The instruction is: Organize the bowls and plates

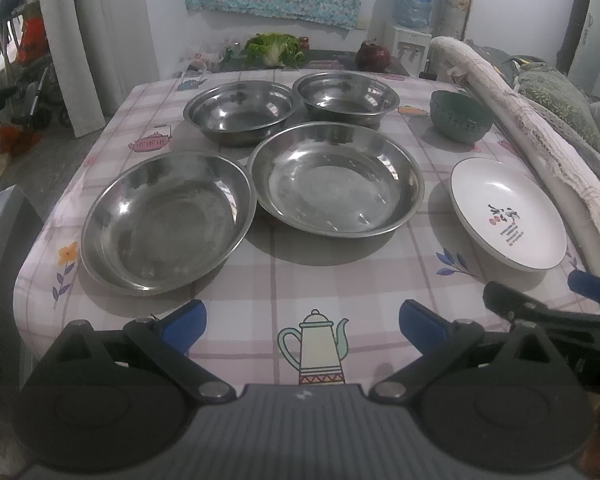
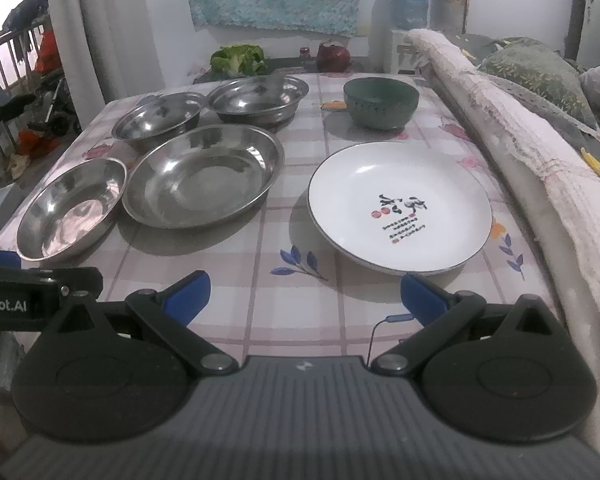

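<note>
Several steel dishes sit on the checked tablecloth (image 1: 312,276): a near-left steel plate (image 1: 166,220), a wide middle steel plate (image 1: 336,178), and two steel bowls behind, left (image 1: 240,110) and right (image 1: 346,96). A green bowl (image 1: 460,116) stands at the back right and a white printed plate (image 1: 508,214) at the near right. My left gripper (image 1: 302,322) is open and empty over the table's near edge. My right gripper (image 2: 306,294) is open and empty just before the white plate (image 2: 400,206). The right view also shows the green bowl (image 2: 380,102) and the wide steel plate (image 2: 204,174).
A rolled white cloth on a bed rail (image 1: 540,132) runs along the table's right side. A lettuce (image 1: 274,48) and a dark red round thing (image 1: 372,56) sit beyond the far edge. The floor drops off at the left edge.
</note>
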`<state>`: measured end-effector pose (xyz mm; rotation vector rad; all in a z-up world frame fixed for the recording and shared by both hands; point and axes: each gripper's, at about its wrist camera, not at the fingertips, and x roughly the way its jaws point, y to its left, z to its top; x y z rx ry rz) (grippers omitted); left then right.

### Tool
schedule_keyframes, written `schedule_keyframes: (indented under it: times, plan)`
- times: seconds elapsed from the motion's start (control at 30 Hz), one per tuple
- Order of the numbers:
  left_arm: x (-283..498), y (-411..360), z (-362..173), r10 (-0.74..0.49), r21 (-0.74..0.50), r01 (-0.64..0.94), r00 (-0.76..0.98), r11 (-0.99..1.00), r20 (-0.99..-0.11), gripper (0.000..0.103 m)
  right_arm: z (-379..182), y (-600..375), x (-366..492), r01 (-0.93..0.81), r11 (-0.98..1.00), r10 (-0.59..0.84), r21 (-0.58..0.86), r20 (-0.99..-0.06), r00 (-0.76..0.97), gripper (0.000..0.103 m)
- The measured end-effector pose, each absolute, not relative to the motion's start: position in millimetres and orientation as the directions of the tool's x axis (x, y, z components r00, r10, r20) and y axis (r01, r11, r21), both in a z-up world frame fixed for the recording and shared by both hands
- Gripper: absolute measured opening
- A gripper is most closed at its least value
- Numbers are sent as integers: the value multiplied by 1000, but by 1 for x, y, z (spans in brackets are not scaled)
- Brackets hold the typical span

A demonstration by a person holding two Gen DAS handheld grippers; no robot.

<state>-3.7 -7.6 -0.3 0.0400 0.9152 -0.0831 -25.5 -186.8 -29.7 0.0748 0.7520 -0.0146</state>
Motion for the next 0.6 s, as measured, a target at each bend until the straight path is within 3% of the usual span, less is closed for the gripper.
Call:
schedule_keyframes:
  times: [0.17, 0.47, 0.6]
  plan:
    - [-1, 2, 6, -66, -7, 95, 637, 995, -768, 103, -19, -186, -21, 62, 998, -25, 32, -659, 751, 102]
    - [18, 12, 24, -53, 18, 97, 682, 995, -729, 103, -3, -193, -1, 80, 991, 6, 104, -644, 765, 102]
    - [31, 20, 26, -71, -23, 80, 672, 997, -737, 103, 5, -183, 5, 35, 998, 9, 61, -608, 794, 102]
